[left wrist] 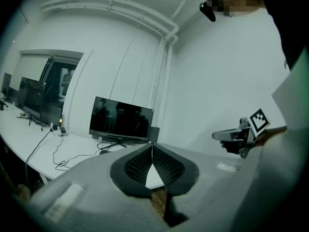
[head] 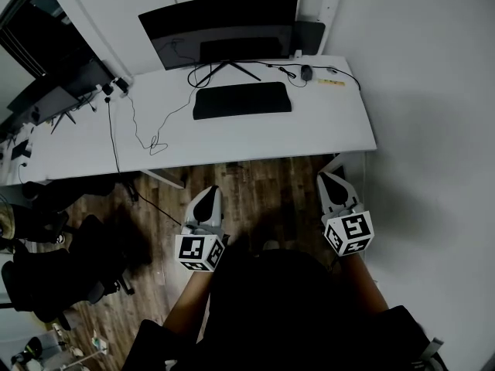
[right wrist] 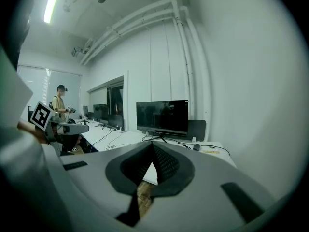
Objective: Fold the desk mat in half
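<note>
Grey left tongs (head: 207,197): shut tight with nothing in them, held low over the floor, tips pointing at the surface.
Grey right tongs (head: 330,181): shut tight and empty too, level with the left tongs but well apart from them.
Arms (head: 186,304): both stick out forward from the body.
Wood floor (head: 259,180): under both tongs.
White surface (head: 325,134): ahead of the tongs, not touched.
Black desk mat (head: 242,100): flat on the surface, just in front of the monitor (head: 220,29), far from both tongs.
</note>
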{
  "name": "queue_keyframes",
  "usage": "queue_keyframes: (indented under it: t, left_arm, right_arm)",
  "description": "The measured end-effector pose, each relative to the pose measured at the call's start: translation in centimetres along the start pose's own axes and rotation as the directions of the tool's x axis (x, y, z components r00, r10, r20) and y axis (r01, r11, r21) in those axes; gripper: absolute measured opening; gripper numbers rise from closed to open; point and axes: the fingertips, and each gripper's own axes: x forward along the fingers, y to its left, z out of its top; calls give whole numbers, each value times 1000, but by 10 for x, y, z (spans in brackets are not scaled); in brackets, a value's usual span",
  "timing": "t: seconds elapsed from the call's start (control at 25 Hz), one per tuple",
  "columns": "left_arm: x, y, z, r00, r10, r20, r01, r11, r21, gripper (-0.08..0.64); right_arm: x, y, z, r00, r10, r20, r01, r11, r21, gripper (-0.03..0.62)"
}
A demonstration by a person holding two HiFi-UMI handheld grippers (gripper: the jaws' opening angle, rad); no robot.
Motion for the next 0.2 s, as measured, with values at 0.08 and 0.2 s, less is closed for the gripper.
queue_keyframes:
  t: [0.08, 0.2]
  left_arm:
    - [0, -1, 0, 1000, 5, 1, -5, 1000, 1, 21]
    - [1, -4, 0, 1000, 11, 3, -11, 1000, 1, 21]
  right_arm:
    - [1, -3, -1, 1000, 0, -4, 0, 1000, 1, 1]
    - [1, -10, -2, 1000, 0, -8, 0, 1000, 6, 0]
